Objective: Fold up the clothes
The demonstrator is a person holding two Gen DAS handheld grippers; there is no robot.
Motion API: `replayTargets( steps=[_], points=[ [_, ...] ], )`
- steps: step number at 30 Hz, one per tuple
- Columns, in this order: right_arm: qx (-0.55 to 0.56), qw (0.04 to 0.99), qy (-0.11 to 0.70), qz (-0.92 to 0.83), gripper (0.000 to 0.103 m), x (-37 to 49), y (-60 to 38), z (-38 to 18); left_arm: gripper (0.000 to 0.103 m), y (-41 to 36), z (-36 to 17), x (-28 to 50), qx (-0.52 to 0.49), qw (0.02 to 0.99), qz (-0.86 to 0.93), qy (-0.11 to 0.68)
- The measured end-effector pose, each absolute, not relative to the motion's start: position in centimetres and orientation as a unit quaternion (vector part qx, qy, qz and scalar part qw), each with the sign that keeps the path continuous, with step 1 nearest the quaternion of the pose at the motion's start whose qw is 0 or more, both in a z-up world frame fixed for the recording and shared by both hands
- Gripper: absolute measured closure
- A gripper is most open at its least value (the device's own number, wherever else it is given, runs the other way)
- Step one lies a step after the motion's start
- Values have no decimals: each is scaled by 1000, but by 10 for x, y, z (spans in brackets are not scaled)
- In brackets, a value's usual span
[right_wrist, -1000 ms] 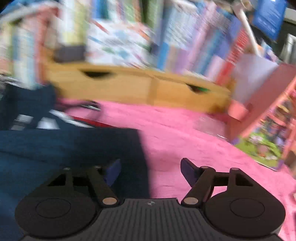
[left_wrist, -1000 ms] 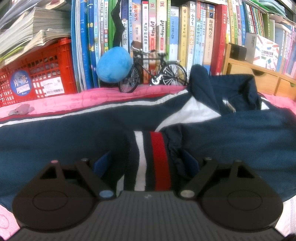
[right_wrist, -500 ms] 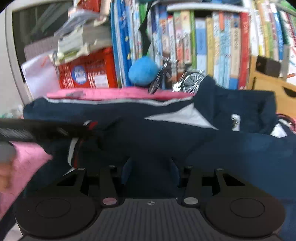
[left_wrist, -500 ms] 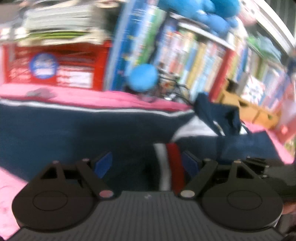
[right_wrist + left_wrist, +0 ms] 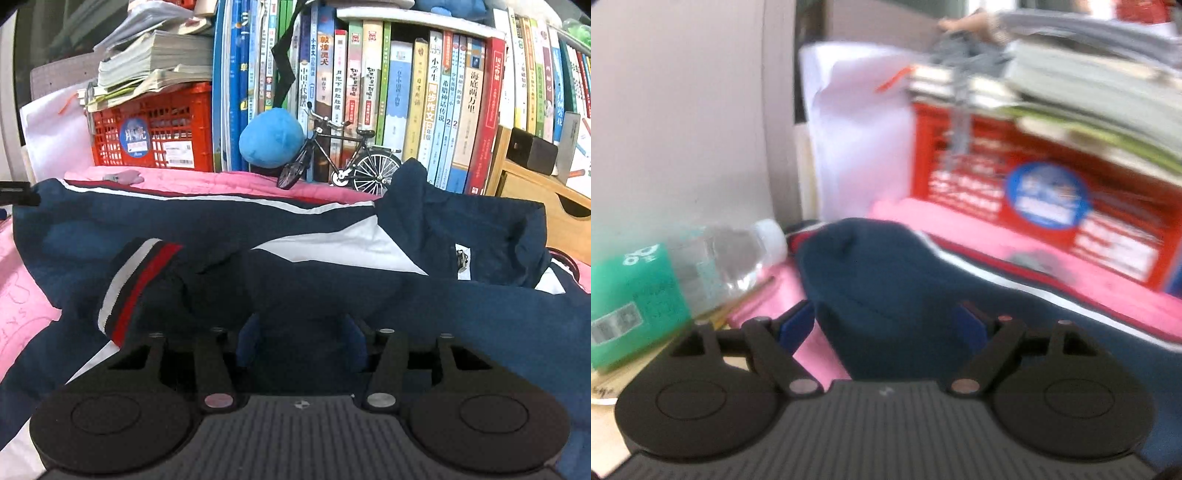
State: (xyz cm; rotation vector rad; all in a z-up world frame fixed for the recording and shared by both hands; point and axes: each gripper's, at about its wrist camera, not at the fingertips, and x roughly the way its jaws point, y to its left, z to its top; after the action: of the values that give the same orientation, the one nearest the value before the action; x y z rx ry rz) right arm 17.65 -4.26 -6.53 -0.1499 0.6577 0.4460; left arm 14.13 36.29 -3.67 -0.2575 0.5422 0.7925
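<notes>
Blur softens the left view; left tool (image 5: 884, 325) gapes wide around jacket (image 5: 894, 291); right tool (image 5: 301, 341) pinches jacket fabric, fingertips buried; bottle (image 5: 727, 254) nearby.

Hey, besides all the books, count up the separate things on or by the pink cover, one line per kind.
Navy jacket with red and white stripes: 1
Red plastic crate: 1
Blue plush ball: 1
Black model bicycle: 1
Clear plastic bottle: 1
Green box: 1
Total: 6

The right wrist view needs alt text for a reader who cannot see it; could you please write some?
A navy jacket lies across a pink cloth, its striped cuff folded over, with the right claw around a fold. Behind stand books, a red crate and a toy bicycle.
</notes>
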Motion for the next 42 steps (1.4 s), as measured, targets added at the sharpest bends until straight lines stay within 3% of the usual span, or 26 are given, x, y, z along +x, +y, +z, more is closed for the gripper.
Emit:
replayTargets(
  steps=[2,6,7,9,11,12,16,22,24,28,31,33,39,42],
  points=[
    [-74,919,320,217,49,176,-43,-65,23,379,-43,149,-136,871,391,266],
    [-73,919,320,218,48,176,-43,-65,59,396,-47,157,-165,867,386,268],
    [-73,919,320,218,48,176,-43,-65,64,397,-47,157,-169,869,382,266],
    [-73,919,320,219,47,176,-42,-65,86,401,-48,156,-179,874,370,260],
    [-72,919,320,219,47,176,-43,-66,99,399,-45,149,-195,880,357,246],
    [-71,919,320,219,47,176,-43,-66,99,399,-43,146,-203,882,351,239],
    [-69,919,321,220,45,176,-43,-66,100,345,-13,136,-159,930,266,196],
    [26,914,326,240,40,178,-73,-62,99,170,43,91,-18,993,38,106],
    [88,914,328,224,38,172,-102,-59,96,120,37,84,34,992,-16,119],
    [161,912,326,190,30,158,-160,-51,84,74,6,78,44,973,-113,194],
    [184,913,317,177,26,147,-189,-44,69,41,-18,74,48,949,-184,251],
    [186,913,308,191,21,141,-194,-39,52,39,-18,61,54,949,-197,240],
    [78,917,289,264,9,130,-139,-22,39,67,-9,26,40,958,-178,222],
    [55,912,286,287,0,133,-93,-18,39,85,-15,21,30,962,-139,235]
  ],
)
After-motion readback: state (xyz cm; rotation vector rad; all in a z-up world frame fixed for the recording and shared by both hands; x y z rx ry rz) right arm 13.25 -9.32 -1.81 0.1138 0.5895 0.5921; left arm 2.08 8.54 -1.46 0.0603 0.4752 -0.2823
